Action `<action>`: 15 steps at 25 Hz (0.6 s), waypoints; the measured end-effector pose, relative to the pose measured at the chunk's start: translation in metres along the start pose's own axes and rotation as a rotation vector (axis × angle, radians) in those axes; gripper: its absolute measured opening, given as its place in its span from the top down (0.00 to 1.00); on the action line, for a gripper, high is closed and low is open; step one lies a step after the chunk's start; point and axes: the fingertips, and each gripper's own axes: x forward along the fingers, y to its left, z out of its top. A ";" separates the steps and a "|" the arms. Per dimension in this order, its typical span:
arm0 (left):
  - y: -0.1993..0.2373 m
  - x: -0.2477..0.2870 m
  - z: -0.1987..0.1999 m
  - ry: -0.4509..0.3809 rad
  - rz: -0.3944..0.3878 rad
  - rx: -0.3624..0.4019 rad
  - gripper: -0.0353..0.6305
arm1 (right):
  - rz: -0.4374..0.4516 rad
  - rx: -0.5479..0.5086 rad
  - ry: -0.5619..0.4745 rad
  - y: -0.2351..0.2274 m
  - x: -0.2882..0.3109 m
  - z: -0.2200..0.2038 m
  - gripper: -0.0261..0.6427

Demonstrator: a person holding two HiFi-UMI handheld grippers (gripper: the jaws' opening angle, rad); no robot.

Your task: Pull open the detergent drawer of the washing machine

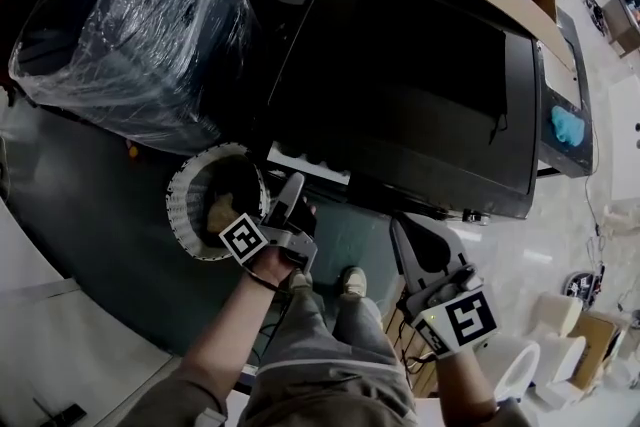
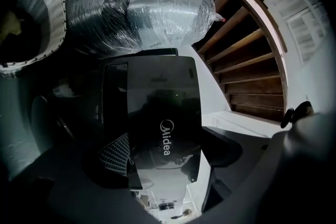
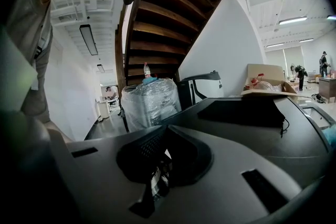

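Left gripper (image 1: 292,187) was clamped across the detergent drawer (image 2: 157,113), seemingly part-way out of the washing machine (image 1: 420,85); next called for a straight pull outward, while the right gripper (image 1: 400,230) hung closed and empty

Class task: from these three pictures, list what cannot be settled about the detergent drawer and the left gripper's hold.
1. Left gripper view: the jaws flank the glossy Midea panel; darkness hides whether they clamp it.
2. Head view: the washing machine shows from above; its front is hidden, and the left gripper covers the drawer's spot.
3. Right gripper view: the right gripper blocks the machine's front with its own body.
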 end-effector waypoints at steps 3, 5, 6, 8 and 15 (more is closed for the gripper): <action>-0.001 -0.015 -0.005 0.003 0.004 0.003 0.30 | 0.013 -0.004 0.011 0.005 -0.001 -0.003 0.93; -0.001 -0.026 -0.007 0.004 0.007 0.005 0.30 | 0.026 0.003 -0.001 0.010 0.000 -0.001 0.93; -0.002 -0.031 -0.008 0.004 0.008 0.006 0.30 | 0.028 0.005 0.003 0.012 0.000 -0.002 0.93; -0.004 -0.041 -0.010 0.001 0.010 0.007 0.30 | 0.026 0.002 0.023 0.014 -0.001 -0.006 0.93; -0.002 -0.077 -0.017 -0.015 0.048 0.011 0.32 | 0.044 -0.007 0.033 0.029 -0.003 -0.007 0.93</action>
